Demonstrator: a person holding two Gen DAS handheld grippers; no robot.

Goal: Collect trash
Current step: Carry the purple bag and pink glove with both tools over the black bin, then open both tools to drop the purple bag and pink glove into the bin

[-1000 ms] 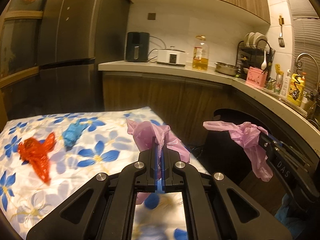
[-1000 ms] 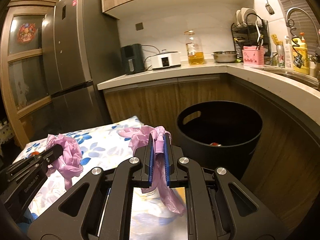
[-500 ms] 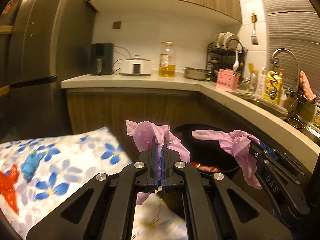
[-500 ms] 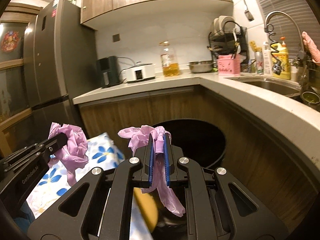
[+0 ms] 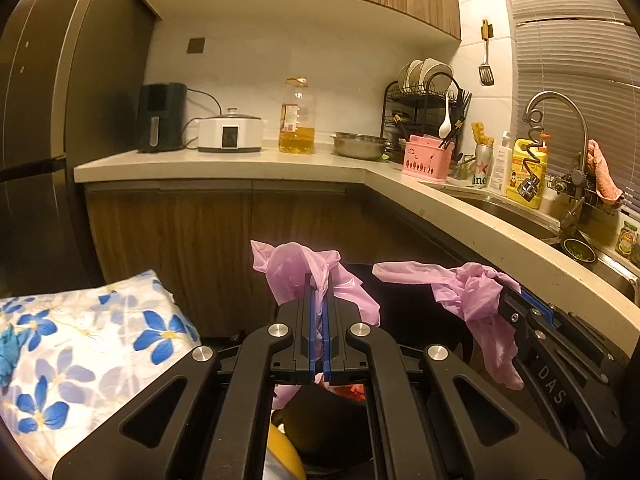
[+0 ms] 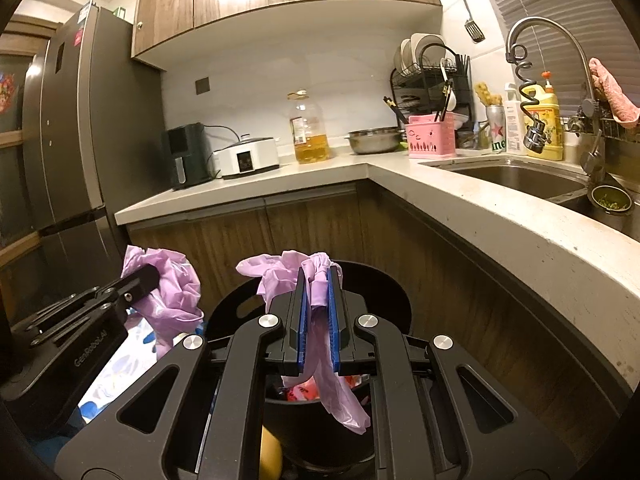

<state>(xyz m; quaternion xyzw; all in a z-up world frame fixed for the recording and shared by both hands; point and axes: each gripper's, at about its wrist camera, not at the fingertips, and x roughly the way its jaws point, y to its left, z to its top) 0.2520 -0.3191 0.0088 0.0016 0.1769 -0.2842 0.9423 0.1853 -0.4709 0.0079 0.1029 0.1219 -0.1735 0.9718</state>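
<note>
My left gripper (image 5: 319, 280) is shut on a crumpled pink plastic bag (image 5: 288, 268). My right gripper (image 6: 317, 276) is shut on a second pink plastic bag (image 6: 280, 276) whose tail hangs down between the fingers. Both are held over a black round trash bin (image 6: 384, 292) with red and yellow trash inside (image 6: 304, 394). The right gripper and its bag (image 5: 468, 292) also show in the left wrist view, and the left gripper and its bag (image 6: 172, 292) in the right wrist view. A blue scrap (image 5: 8, 350) lies on the flowered tablecloth (image 5: 92, 344).
A wooden cabinet and pale L-shaped counter (image 5: 248, 168) wrap behind and to the right of the bin. On it stand an air fryer (image 5: 160, 118), cooker, oil bottle (image 5: 297, 118), bowl and dish rack. The sink (image 6: 516, 176) is on the right, the fridge (image 6: 76, 152) on the left.
Both grippers have swung right from above the flowered table to over the black bin, each still holding its pink bag. The red scrap has left the view.
</note>
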